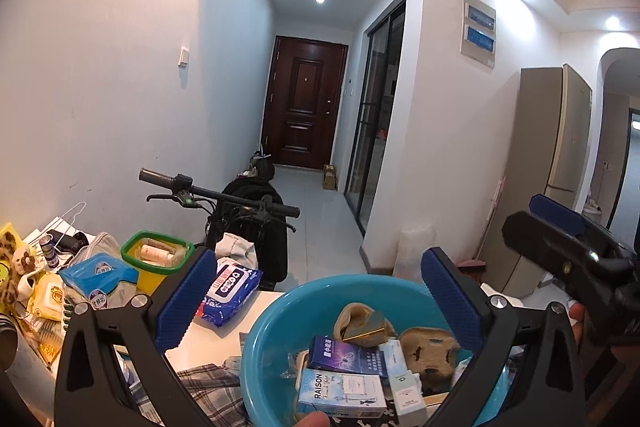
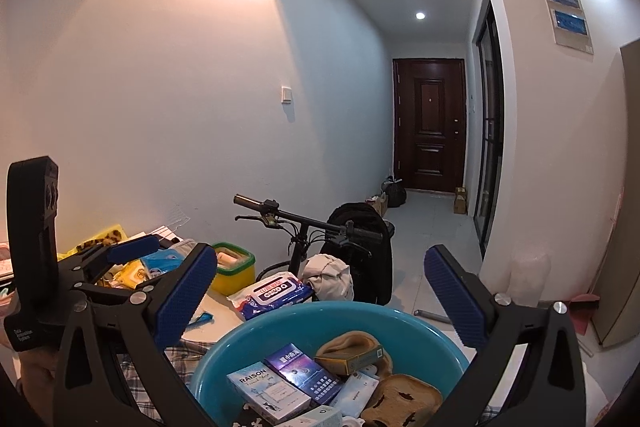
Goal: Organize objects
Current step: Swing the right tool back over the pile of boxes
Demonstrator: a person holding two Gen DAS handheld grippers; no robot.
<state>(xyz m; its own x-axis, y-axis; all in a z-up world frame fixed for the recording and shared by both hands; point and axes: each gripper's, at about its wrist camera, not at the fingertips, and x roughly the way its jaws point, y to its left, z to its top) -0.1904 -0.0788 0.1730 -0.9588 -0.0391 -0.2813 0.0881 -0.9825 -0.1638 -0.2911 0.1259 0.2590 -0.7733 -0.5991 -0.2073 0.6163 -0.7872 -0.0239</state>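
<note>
White walls and a long hallway ending at a dark wooden door (image 1: 305,103) fill the left wrist view, with a bicycle handlebar (image 1: 218,193) crossing behind a cluttered surface (image 1: 224,323). On that surface sit a yellow box with a green rim (image 1: 158,259), a blue wipes pack (image 1: 230,289) and a heap of small packets at far left. Nearest the camera is a teal basin (image 1: 276,311) holding a light blue RAISON box (image 1: 340,391), a purple box (image 1: 348,353) and tan plush pieces. The left claw (image 1: 320,303) hangs above the basin with its blue pads spread wide and nothing between them. The right claw (image 1: 560,223) enters from the right edge, beside the basin.

Seen from the right wrist, the same hallway and door (image 2: 430,125) lie ahead, the handlebar (image 2: 304,217) and a black bag (image 2: 360,255) behind the surface (image 2: 216,315). The basin (image 2: 280,327) sits directly below, the RAISON box (image 2: 268,393) and purple box (image 2: 304,371) lying side by side inside, touching. The right claw (image 2: 320,301) is fully spread above the basin, gripping nothing. The left claw (image 2: 132,247) shows at left, over the packets.
</note>
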